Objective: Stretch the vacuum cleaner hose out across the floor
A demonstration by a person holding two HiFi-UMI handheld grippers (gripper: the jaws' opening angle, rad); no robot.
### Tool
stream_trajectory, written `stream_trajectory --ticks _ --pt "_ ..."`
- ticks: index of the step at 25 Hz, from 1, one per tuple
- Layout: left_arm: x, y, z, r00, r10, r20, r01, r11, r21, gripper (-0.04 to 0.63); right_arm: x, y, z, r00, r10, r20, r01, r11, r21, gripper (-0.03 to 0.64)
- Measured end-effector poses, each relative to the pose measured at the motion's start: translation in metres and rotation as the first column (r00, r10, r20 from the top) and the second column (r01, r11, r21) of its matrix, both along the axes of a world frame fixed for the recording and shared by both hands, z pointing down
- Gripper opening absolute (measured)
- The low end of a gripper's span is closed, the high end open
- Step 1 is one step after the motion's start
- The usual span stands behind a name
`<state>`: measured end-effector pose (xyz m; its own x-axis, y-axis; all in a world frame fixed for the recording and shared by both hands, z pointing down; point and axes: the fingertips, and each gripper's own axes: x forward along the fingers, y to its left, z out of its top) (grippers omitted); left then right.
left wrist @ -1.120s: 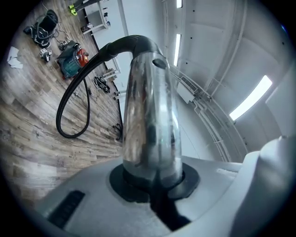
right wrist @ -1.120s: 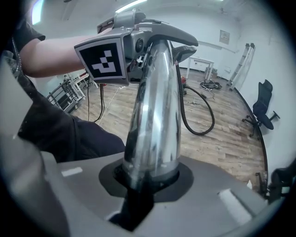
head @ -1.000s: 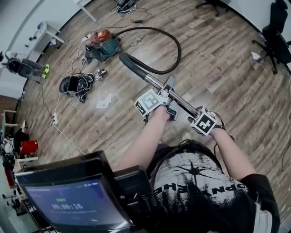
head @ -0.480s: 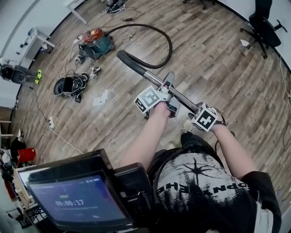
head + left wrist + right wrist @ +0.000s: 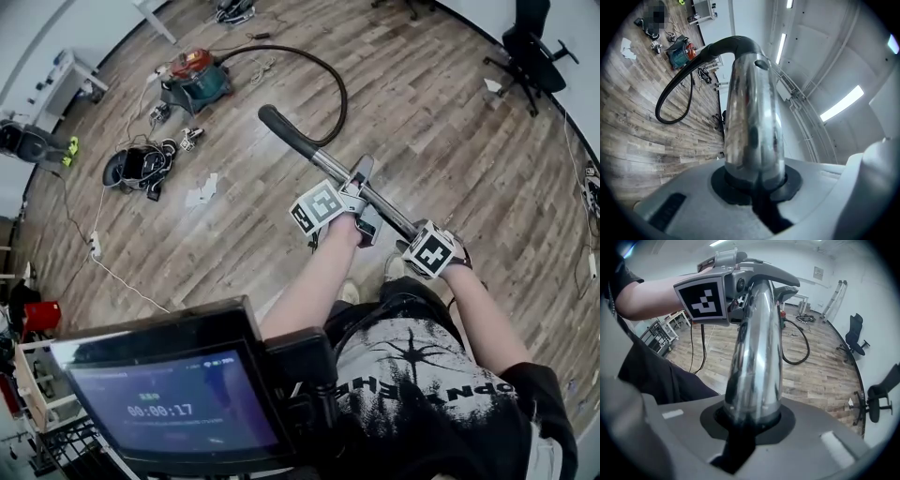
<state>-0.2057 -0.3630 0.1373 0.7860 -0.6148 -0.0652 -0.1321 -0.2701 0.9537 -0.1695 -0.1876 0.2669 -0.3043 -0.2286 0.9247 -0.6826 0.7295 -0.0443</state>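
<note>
Chrome wand [image 5: 330, 167] is pinched by the narrowly parted left tongs [image 5: 359, 199] and, nearer the person, right tongs [image 5: 411, 232].

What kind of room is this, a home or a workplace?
Probably a workshop or lab-type workroom: office chairs by the wall, a heap of cables and gear on the plank floor, long strip lights overhead.

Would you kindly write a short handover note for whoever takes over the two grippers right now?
Left gripper: shut on the metal tube, toward its hose end.
Right gripper: shut on the same tube, at the end nearer the person.
Vacuum cleaner: on the floor, far off.
Hose: bends in an arc from the cleaner to the tube.
Done: tube gripped and lifted.
Left: probably pull away until the hose lies straight.
</note>
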Motion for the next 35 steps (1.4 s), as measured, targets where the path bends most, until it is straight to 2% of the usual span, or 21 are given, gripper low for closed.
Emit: stream_trajectory --ticks 9,14,19,23,29,35 --pt "0.018 0.044 0.000 0.997 -0.073 0.010 0.073 0.997 -0.015 0.038 0.029 0.043 -0.004 0.997 -0.080 0.012 0.080 0.997 -0.016 0.078" --pt "0.070 0.105 0.023 0.993 -0.120 0.008 0.120 0.993 0.000 0.038 0.088 0.100 0.023 0.992 -0.125 0.024 0.125 0.992 0.008 0.078" --pt "0.108 0.121 0.019 0.989 -0.139 0.054 0.140 0.990 -0.026 0.038 0.124 0.121 0.015 0.985 -0.154 0.077 0.157 0.987 -0.033 0.081" --pt "0.143 0.156 0.028 0.986 -0.146 0.087 0.148 0.989 -0.028 0.038 0.156 0.158 0.024 0.979 -0.176 0.107 0.181 0.983 -0.040 0.084" --pt "0.168 0.185 0.030 0.981 -0.155 0.117 0.156 0.988 -0.007 0.038 0.178 0.182 0.031 0.973 -0.172 0.153 0.175 0.985 -0.003 0.080" --pt "0.180 0.204 0.033 0.981 -0.142 0.135 0.145 0.989 -0.009 0.038 0.186 0.203 0.035 0.977 -0.148 0.157 0.150 0.989 -0.006 0.078"
